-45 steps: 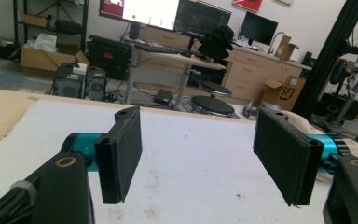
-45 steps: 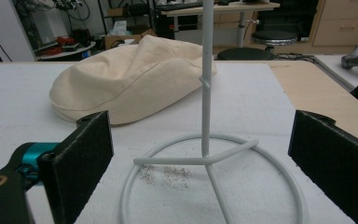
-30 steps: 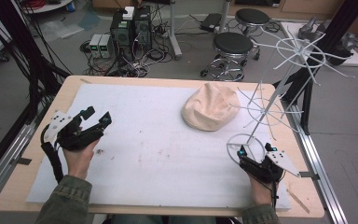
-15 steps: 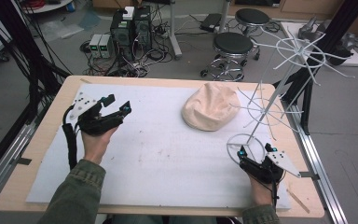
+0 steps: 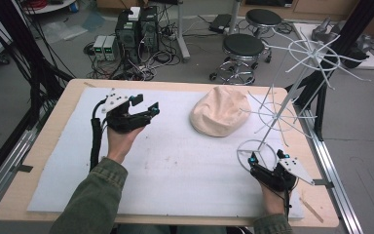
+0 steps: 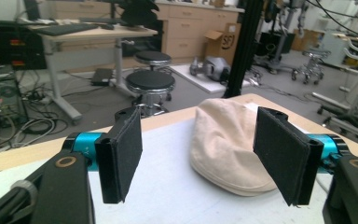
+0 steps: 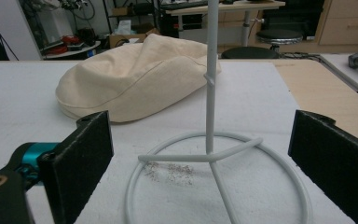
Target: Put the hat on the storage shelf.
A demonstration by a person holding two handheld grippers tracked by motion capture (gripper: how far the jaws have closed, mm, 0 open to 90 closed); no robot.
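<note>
Left gripper (image 5: 141, 113) has travelled across the table from the near-left edge toward the middle since the first earlier picture, closing on the cream cap (image 5: 220, 111); my right gripper (image 5: 265, 163) hasn't budged. Left jaws are spread wide with nothing between the pads, and in the left gripper view the cap (image 6: 228, 144) sits just beyond them, framed in the gap, so I judge I'm lining up for a grab on its near edge. The cap lies flat on the white foam mat (image 5: 175, 161), far-right of centre, just beside the white wire hat stand (image 5: 272, 122). Right jaws are spread too, empty, parked either side of the stand's ring base (image 7: 214, 186) without touching it, its upright pole (image 7: 209, 74) rising between them. My guess is the right hand waits there to steady the stand while the left brings the cap over. The stand sits at the right edge, so its upper spokes (image 5: 316, 53) overhang the floor, and the cap is near enough for a short carry. Readable writing: a cardboard box (image 6: 221, 42) in the background of the left gripper view carries letters that look like "SF", too small to be sure. No brand is legible on the cap, grippers or the grey units on the floor.
</note>
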